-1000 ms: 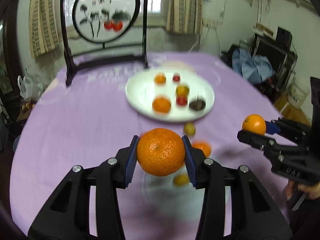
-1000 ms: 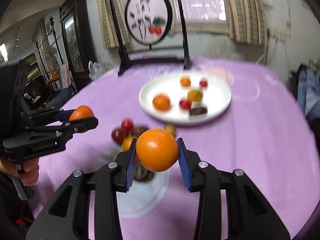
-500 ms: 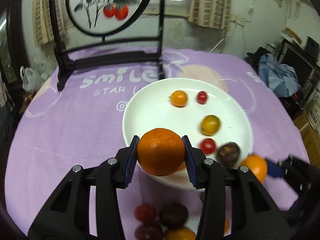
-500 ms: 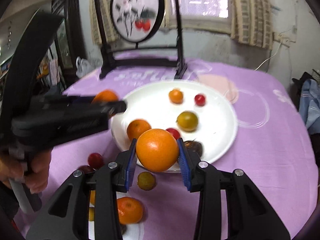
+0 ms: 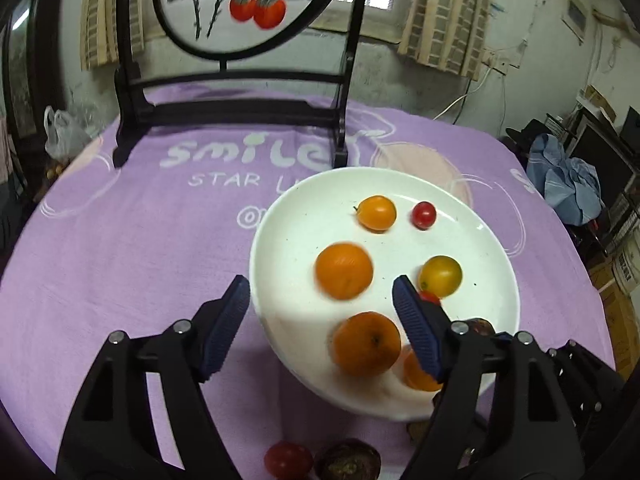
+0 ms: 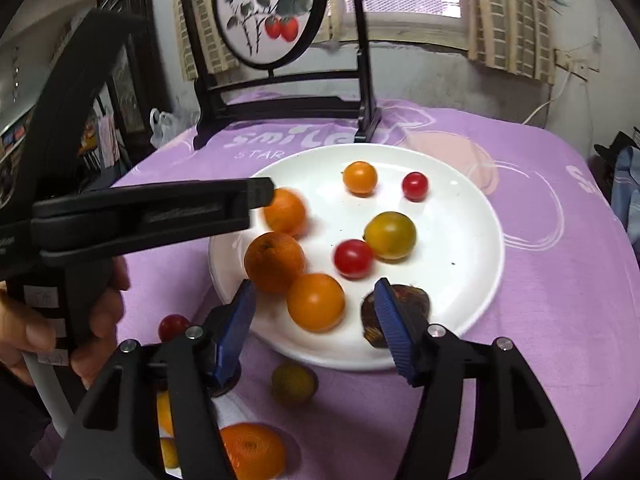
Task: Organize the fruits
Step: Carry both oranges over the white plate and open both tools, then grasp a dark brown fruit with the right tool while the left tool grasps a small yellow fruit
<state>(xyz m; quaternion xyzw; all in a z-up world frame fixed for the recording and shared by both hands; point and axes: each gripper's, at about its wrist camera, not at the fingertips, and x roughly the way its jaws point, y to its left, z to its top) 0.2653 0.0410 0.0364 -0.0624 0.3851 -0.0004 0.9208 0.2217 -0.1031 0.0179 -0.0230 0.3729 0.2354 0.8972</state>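
Hovering over the near rim of the white plate [image 5: 496, 240], the left gripper [image 5: 320, 300] has just been opening its jaws; they stand wide apart with nothing pressed between the blue pads, and the blurred orange [image 5: 344, 270] lies loose on the plate between and just beyond them. The right gripper [image 6: 314, 300] has likewise just been opening, its pads clear of the smooth orange [image 6: 316, 302] that rests between them at the plate's 7 o'clock edge. Touching that fruit sits a darker, dimpled orange [image 6: 274, 262], with the blurred one beyond it toward 9 o'clock, partly behind the left gripper's black finger. A person's hand [image 6: 28, 332] grips that tool's handle at the left of the right wrist view. Toward 12 o'clock on the plate lie a small orange tomato [image 6: 360, 177] and a red cherry tomato [image 6: 415, 186]; near the middle sit a yellow-green tomato [image 6: 390, 235] and another red tomato [image 6: 353, 258], almost touching. A dark brown fruit [image 6: 412, 300] lies at about 5 o'clock, half hidden by the right gripper's finger. Off the plate, on the purple-clothed worktop [image 6: 540, 320], are an olive-green fruit [image 6: 293, 384], a red cherry tomato [image 6: 173, 326] and another orange [image 6: 252, 454]. A round painted screen [image 5: 244, 4] in a black frame stands at the far edge.
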